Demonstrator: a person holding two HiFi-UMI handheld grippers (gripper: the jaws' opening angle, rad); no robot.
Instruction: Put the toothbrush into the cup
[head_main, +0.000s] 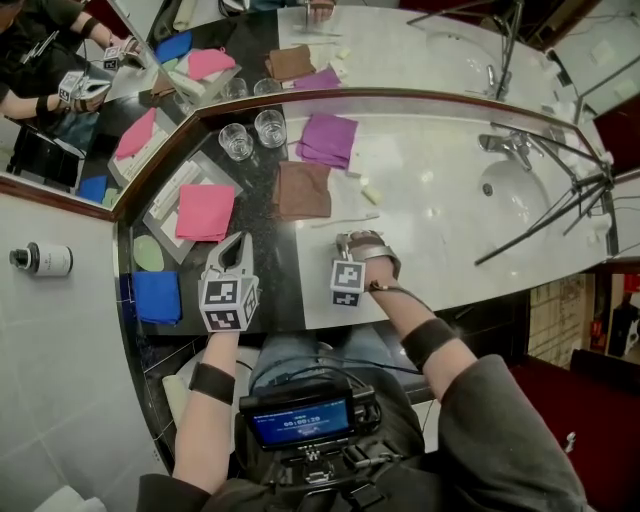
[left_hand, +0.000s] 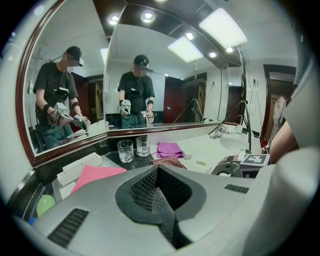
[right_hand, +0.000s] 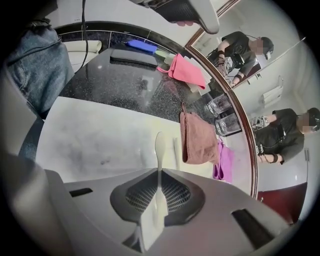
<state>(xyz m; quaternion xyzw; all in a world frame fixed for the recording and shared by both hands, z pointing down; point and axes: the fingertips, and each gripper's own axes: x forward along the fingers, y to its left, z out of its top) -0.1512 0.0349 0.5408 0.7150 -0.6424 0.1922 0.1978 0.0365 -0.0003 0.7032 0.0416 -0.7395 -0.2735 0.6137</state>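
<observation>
A white toothbrush (right_hand: 159, 165) sticks out from between the pads of my right gripper (right_hand: 159, 197), which is shut on its handle and tilts steeply down over the pale counter (head_main: 430, 215). In the head view the right gripper (head_main: 355, 240) hovers near the counter's front edge, and a thin white stick (head_main: 345, 220) shows just beyond it. Two clear glass cups (head_main: 238, 141) (head_main: 269, 127) stand by the mirror, well away from both grippers. My left gripper (head_main: 236, 243) is shut and holds nothing; its jaws (left_hand: 159, 197) point toward the glasses (left_hand: 125, 150).
A brown cloth (head_main: 303, 188) and a purple cloth (head_main: 328, 138) lie between the right gripper and the glasses. Left of them are a pink cloth (head_main: 205, 210) on a tray and a blue cloth (head_main: 157, 297). The sink (head_main: 515, 185) and tripod legs (head_main: 560, 200) fill the right.
</observation>
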